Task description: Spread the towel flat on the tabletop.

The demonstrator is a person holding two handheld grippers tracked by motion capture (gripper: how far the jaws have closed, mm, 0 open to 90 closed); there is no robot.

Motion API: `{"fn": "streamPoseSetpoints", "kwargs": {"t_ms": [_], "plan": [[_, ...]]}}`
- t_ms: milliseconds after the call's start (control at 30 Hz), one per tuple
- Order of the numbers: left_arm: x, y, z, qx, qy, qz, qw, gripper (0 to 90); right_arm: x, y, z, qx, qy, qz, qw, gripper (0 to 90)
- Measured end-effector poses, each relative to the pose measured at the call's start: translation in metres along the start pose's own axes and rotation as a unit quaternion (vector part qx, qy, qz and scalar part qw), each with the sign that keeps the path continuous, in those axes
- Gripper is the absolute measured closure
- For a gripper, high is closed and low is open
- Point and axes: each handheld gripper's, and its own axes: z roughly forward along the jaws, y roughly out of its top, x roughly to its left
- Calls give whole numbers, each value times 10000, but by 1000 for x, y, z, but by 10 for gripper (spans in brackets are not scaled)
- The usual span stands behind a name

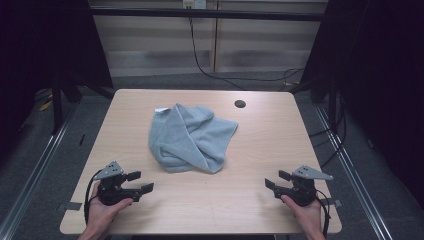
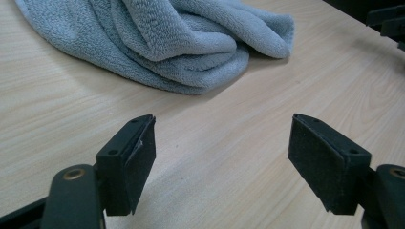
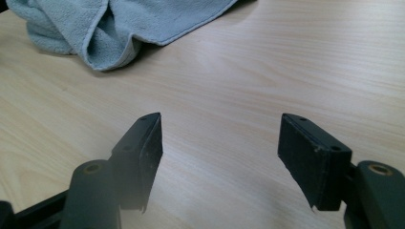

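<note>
A crumpled light blue towel (image 1: 191, 137) lies in a heap on the middle of the wooden table (image 1: 260, 145). My left gripper (image 1: 140, 182) rests low over the near left part of the table, open, with only bare wood between its jaws. My right gripper (image 1: 277, 180) sits at the near right, open and empty too. Both point inward toward the towel and stand well short of it. In the left gripper view the towel (image 2: 176, 43) lies ahead of the open gripper (image 2: 222, 157). In the right gripper view the towel's edge (image 3: 110, 26) shows at the upper left, beyond the gripper (image 3: 219, 157).
A round dark cable hole (image 1: 240, 104) sits near the table's far edge, right of the towel. Dark curtains flank the table on both sides. Cables run across the floor behind it, and metal rails (image 1: 30, 170) run along the floor on either side.
</note>
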Motion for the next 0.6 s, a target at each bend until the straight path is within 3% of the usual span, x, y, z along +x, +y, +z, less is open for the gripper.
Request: {"fn": "streamPoseSetpoints", "kwargs": {"t_ms": [167,267,433,600], "plan": [[1,0,-1,36,15,34,10000,253,3,2,0,-46,-75,19,10000,321],[1,2,-2,14,-29,50,10000,254,9,6,3,70,206,40,9998,318],[-2,3,-5,37,-185,77,9998,249,21,9,13,304,782,26,9965,353],[-8,12,0,28,-220,185,9996,246,36,21,22,312,975,-124,9947,373]]}}
